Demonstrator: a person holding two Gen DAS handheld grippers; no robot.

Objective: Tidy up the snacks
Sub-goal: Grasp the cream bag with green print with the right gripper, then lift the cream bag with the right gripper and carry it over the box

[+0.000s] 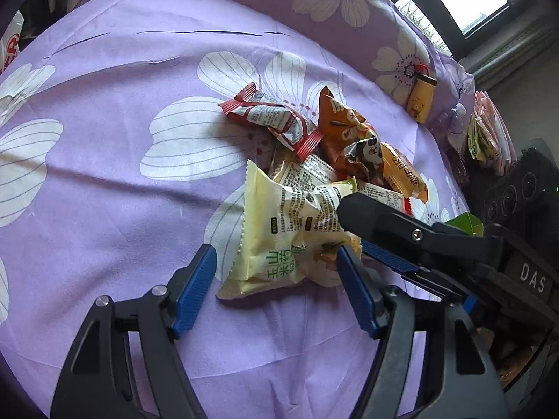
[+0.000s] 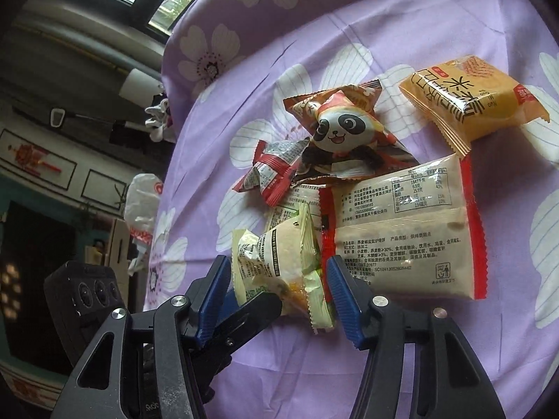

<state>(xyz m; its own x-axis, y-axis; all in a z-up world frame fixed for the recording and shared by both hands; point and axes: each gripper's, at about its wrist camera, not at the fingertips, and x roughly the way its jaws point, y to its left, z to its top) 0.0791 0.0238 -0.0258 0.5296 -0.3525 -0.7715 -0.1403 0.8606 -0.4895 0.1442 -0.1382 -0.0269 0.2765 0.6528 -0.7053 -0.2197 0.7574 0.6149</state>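
pale yellow snack packet (image 1: 279, 241) (image 2: 279, 262) lies at the near edge of a loose heap of wrapped snacks on a purple floral bedsheet (image 1: 122, 181) (image 2: 384, 366). both tools converge on this one packet. left gripper (image 1: 276, 279) straddles its near end, blue ribbed pads standing partly open; the right pad sits against the wrapper, the left pad stands clear of it, so no firm hold shows. right gripper (image 2: 279, 286) brackets the packet's crimped end from the other side; its jaws stand narrow, and whether the pads actually press the film cannot be told. in the left wrist view the packet's long axis runs from near to far, straight ahead of the left gripper, which looks the better placed to take it.

beyond lie a red-and-white wrapper (image 1: 276, 122) (image 2: 272, 174), a panda-print packet (image 1: 363, 153) (image 2: 339, 125), an orange rice-cake packet (image 2: 471, 101) far right, and a cream cake pack with red edges (image 2: 401, 230), flat and label-up, just right of the yellow packet.

all wrappers are thin glossy film with serrated heat-sealed ends, puffy, crinkled and likely slippery; the sheet is soft, creased cloth. the packet is judged the next item to be lifted out of the heap.
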